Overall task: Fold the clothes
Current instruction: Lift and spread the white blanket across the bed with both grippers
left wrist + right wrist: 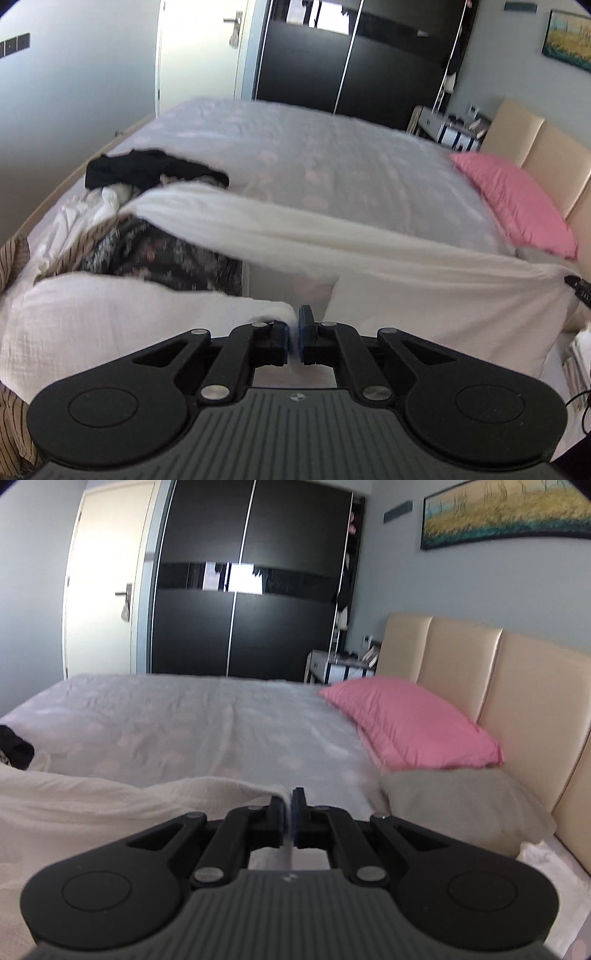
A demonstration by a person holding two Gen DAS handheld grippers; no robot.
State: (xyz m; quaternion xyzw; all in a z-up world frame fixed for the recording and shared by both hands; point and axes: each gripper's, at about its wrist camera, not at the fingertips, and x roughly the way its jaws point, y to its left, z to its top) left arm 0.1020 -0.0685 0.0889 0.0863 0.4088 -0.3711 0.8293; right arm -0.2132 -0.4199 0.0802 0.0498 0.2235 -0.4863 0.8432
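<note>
A white garment (pixel 424 284) hangs stretched above the bed between my two grippers. My left gripper (pixel 294 325) is shut on one edge of it, the cloth pinched between the blue pads. My right gripper (pixel 289 805) is shut on another edge of the same white garment (pixel 110 805); its tip also shows at the right edge of the left wrist view (pixel 578 286). A long white band of the garment runs back to the left toward the clothes pile (pixel 140 240).
The pile at the left holds a dark floral piece, a black garment (pixel 147 170), white cloth and a striped brown piece (pixel 14 258). A pink pillow (pixel 410 723) and a grey pillow (pixel 461 805) lie by the beige headboard (pixel 480 672). The grey bedspread (pixel 184 723) lies ahead.
</note>
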